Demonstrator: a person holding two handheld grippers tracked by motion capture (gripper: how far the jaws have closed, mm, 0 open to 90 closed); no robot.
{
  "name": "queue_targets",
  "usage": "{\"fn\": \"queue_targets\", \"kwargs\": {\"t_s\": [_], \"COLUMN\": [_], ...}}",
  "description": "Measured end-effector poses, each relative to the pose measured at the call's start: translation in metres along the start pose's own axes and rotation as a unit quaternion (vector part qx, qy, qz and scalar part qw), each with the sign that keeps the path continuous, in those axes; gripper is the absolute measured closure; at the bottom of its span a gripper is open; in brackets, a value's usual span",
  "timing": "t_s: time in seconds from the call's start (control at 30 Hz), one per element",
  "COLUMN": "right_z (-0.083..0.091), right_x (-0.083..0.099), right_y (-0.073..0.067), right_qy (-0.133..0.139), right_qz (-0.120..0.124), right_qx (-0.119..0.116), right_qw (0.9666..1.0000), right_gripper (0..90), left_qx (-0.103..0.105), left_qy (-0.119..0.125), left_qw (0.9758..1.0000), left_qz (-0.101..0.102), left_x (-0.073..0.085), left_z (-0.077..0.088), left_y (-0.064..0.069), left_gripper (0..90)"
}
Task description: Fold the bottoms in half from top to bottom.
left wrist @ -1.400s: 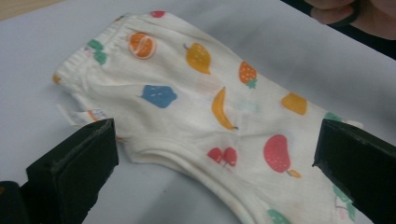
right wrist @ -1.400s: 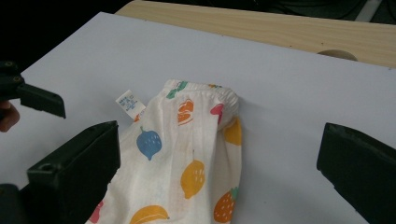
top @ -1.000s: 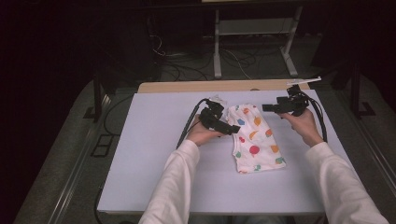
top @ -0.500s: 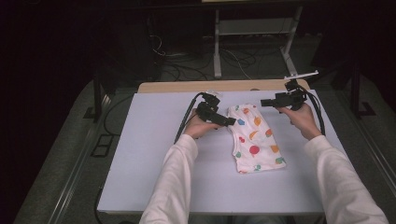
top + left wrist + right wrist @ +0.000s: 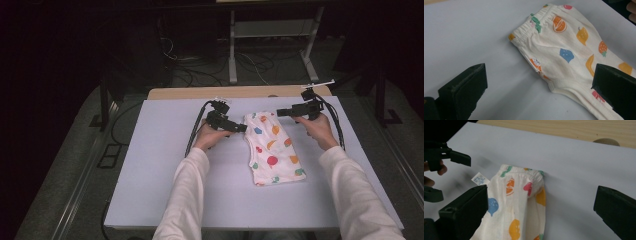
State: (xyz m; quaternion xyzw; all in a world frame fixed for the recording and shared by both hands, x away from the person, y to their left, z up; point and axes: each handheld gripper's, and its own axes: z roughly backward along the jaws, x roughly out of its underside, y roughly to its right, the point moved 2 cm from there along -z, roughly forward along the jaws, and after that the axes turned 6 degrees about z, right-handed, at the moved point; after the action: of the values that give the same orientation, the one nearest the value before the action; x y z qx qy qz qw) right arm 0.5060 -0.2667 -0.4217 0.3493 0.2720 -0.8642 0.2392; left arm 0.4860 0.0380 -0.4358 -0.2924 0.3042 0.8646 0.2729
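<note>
folded fruit-print shorts (image 5: pixel 272 148) lie on the white table (image 5: pixel 150 165), left claw (image 5: pixel 243 128) beside them, right claw (image 5: pixel 280 112) near

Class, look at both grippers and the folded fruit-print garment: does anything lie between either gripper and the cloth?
Nothing visible does. The left gripper and the right gripper flank the garment with open jaws, with bare white table between.

A white bench (image 5: pixel 150 165) with a wooden far edge (image 5: pixel 200 93) stands on grey floor (image 5: pixel 65 180). Behind it, cables (image 5: pixel 250 62) and a metal stand (image 5: pixel 232 55) sit in dark surroundings.
</note>
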Motion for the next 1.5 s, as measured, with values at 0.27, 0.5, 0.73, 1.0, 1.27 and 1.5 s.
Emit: {"fn": "queue_targets", "kwargs": {"t_s": [0.27, 0.5, 0.73, 1.0, 1.27, 1.5], "right_z": [-0.012, -0.021, -0.028, -0.034, -0.039, -0.045], "right_x": [0.006, 0.013, 0.021, 0.025, 0.029, 0.028], "right_y": [0.006, 0.009, 0.01, 0.01, 0.011, 0.004], "right_qy": [-0.019, -0.032, -0.04, -0.048, -0.04, -0.055], "right_qz": [-0.015, -0.025, -0.032, -0.032, -0.037, -0.025], "right_qx": [-0.001, -0.015, -0.025, -0.015, -0.018, -0.016], "right_qw": [0.9997, 0.9991, 0.9984, 0.9982, 0.9984, 0.9981], "right_gripper": [0.0, 5.9, 17.2, 35.0, 52.3, 70.8], "left_qx": [0.008, 0.022, 0.024, 0.026, 0.023, 0.025], "left_qy": [0.014, 0.02, 0.024, 0.039, 0.043, 0.049], "left_qw": [0.9992, 0.9983, 0.9975, 0.9961, 0.9954, 0.9943], "left_qz": [0.037, 0.05, 0.063, 0.075, 0.083, 0.091], "left_x": [0.002, 0.005, 0.007, 0.007, 0.007, 0.008], "left_z": [-0.016, -0.031, -0.04, -0.041, -0.042, -0.047], "left_y": [-0.005, -0.002, -0.004, -0.007, -0.011, -0.01], "left_gripper": [0.0, 0.0, 4.7, 15.9, 29.0, 49.3]}}
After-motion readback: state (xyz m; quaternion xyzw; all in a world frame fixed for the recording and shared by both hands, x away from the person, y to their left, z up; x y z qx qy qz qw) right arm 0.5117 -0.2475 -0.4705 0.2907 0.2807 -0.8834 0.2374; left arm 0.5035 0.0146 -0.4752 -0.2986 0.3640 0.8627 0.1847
